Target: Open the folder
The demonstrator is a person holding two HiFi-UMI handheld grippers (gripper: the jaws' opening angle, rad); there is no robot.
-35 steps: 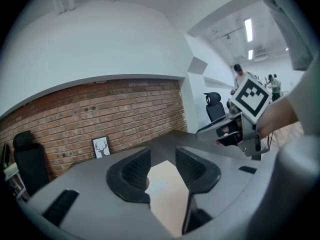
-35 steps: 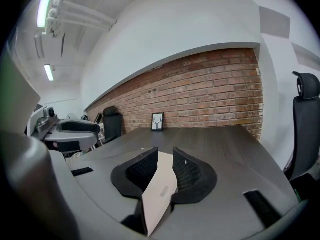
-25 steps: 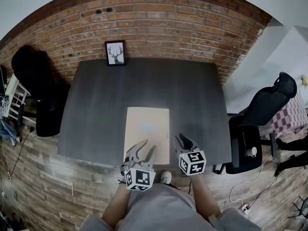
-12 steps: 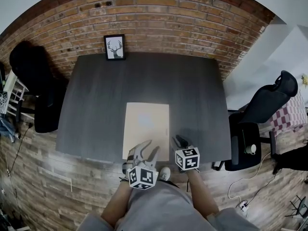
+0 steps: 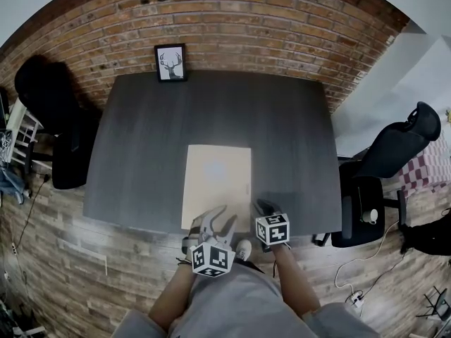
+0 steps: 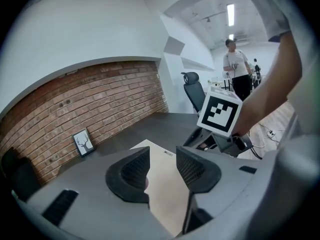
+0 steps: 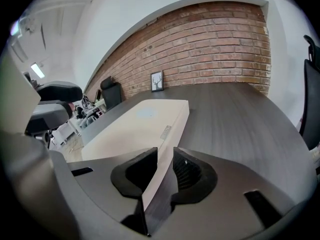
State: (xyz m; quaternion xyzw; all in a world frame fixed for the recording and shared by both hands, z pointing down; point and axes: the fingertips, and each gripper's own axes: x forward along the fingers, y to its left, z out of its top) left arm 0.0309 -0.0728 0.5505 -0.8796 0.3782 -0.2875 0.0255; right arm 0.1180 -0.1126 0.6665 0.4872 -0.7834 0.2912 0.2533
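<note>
The tan folder (image 5: 216, 185) lies flat and shut on the dark table (image 5: 141, 146). The left gripper (image 5: 218, 218) is over the end of the folder nearest the person. Its two jaws are spread wide and nothing is pinched. In the left gripper view the folder (image 6: 162, 184) shows in the gap between the jaws and runs away in front of them. The right gripper (image 5: 264, 207) is just to the right of the left one, at the folder's right edge. Its jaws are only a little way apart. In the right gripper view the long edge of the folder (image 7: 140, 124) runs straight into that small gap, and I cannot tell if the pads touch it. Far ahead of both grippers, a small picture of a deer (image 5: 170, 62) leans on the brick wall (image 5: 282, 27).
</note>
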